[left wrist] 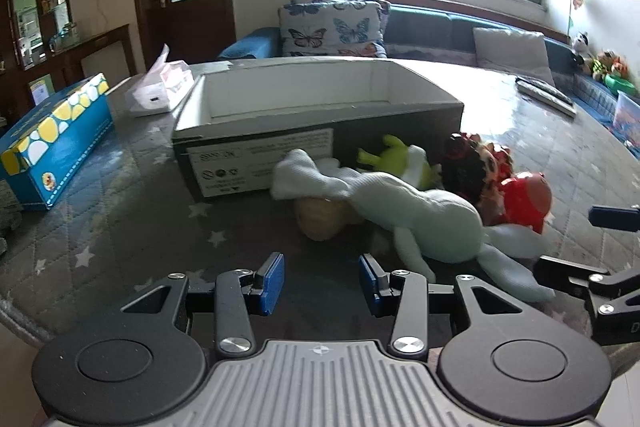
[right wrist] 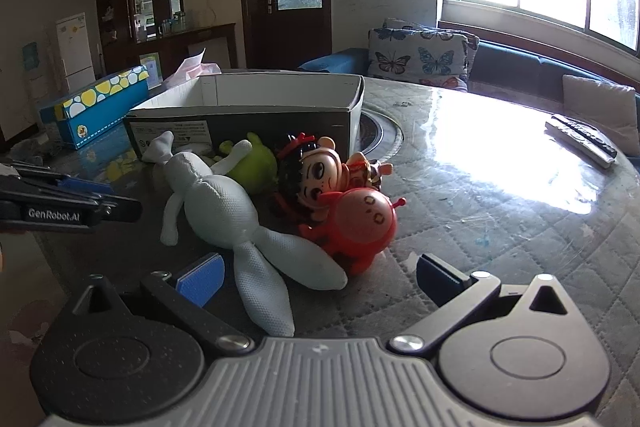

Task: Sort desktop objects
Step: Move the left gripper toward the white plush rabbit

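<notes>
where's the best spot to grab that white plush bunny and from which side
Probably one of the long ears of the white plush bunny, which lie flat on the table pointing at the right gripper. They are thin, soft and free of the pile, while its body presses against the red toy. Coming from the near side, the open right gripper could straddle an ear.

The right gripper is hovering with its blue-padded jaws spread wide over the quilted grey table, and the long ears of a white fabric rabbit doll are lying between them. A red round plastic toy and a black-haired figurine are leaning against the rabbit, with a green soft toy behind. An open white-lined cardboard box is standing just beyond them.
</notes>
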